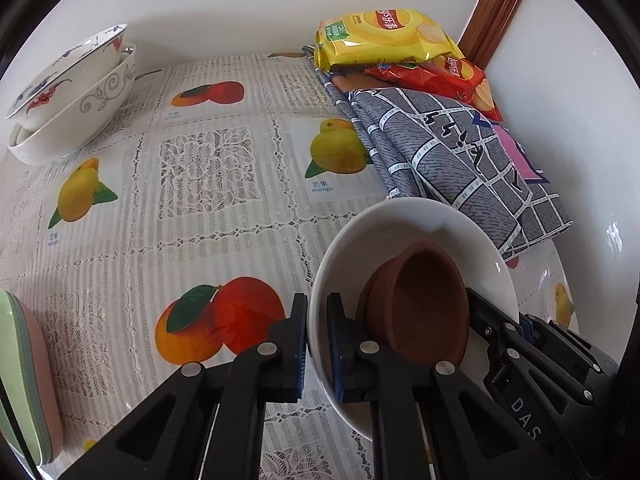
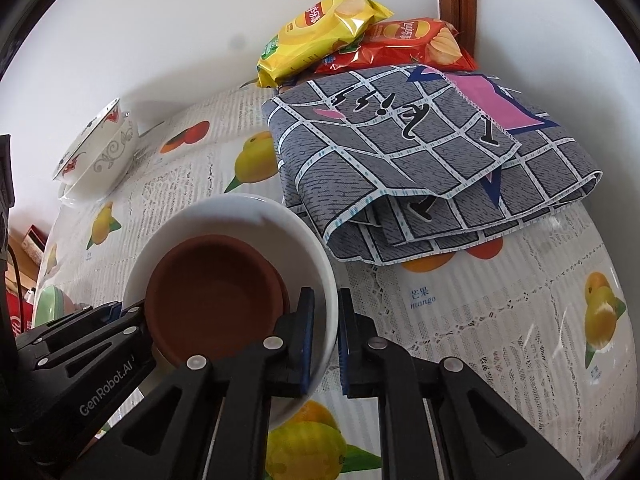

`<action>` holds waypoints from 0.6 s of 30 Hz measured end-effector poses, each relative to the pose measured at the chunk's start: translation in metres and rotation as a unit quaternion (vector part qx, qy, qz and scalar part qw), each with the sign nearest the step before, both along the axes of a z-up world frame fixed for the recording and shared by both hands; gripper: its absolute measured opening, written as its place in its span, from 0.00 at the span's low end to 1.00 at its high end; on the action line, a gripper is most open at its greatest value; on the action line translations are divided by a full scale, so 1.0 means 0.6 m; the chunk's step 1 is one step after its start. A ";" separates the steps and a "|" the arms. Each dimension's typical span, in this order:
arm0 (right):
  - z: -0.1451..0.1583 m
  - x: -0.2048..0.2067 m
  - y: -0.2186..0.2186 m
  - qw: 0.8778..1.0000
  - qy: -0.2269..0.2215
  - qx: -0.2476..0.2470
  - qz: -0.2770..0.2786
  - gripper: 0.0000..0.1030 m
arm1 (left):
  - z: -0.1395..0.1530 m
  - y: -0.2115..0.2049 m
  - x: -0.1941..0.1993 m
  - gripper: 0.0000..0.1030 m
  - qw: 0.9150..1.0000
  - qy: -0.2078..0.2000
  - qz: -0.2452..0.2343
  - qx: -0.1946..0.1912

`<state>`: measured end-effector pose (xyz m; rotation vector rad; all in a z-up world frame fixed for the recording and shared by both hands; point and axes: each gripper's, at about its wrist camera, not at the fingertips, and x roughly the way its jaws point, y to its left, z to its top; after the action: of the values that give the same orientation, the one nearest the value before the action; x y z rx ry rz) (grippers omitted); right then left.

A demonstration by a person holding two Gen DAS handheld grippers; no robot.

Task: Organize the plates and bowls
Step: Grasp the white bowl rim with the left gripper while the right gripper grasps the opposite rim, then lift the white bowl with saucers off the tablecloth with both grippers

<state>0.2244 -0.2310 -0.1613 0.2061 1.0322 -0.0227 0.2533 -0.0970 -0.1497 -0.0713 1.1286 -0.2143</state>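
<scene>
A white bowl (image 1: pixel 400 224) (image 2: pixel 240 212) sits on the fruit-print tablecloth (image 1: pixel 200 240) with a small brown clay dish (image 1: pixel 424 308) (image 2: pixel 212 300) tilted inside it. My left gripper (image 1: pixel 317 320) is shut on the bowl's left rim, one finger inside and one outside. The right gripper (image 2: pixel 326 312) is shut on the opposite rim in the same way. Each gripper shows in the other's view at the far side of the bowl, the right gripper (image 1: pixel 516 320) and the left gripper (image 2: pixel 120 312). Two patterned bowls (image 1: pixel 80 92) (image 2: pixel 100 148) are stacked at the far left by the wall.
A folded grey checked cloth (image 1: pixel 460 160) (image 2: pixel 420 160) lies just behind and right of the white bowl. Yellow and red chip bags (image 1: pixel 380 36) (image 2: pixel 340 28) rest on it against the wall. Green and pink plates (image 1: pixel 24 368) (image 2: pixel 50 300) stand at the near left edge.
</scene>
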 end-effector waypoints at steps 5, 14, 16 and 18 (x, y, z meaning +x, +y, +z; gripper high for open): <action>0.004 -0.014 -0.003 1.000 0.004 0.006 0.000 0.10 | 0.000 0.005 -0.014 0.10 1.000 0.011 0.002 -0.012; 0.021 -0.045 0.003 1.000 -0.003 0.010 -0.001 0.10 | 0.016 0.016 -0.047 0.09 1.000 0.004 0.004 -0.013; 0.029 -0.051 0.006 1.000 -0.009 0.009 -0.001 0.10 | 0.026 0.020 -0.054 0.09 1.000 -0.002 0.005 -0.012; 0.038 -0.057 0.010 1.000 -0.014 0.010 0.001 0.10 | 0.036 0.024 -0.059 0.09 1.000 -0.009 0.007 -0.012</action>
<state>0.1904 -0.2253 -0.1388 0.2227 1.0051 -0.0088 0.2177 -0.0826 -0.1281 -0.0990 1.1079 -0.2166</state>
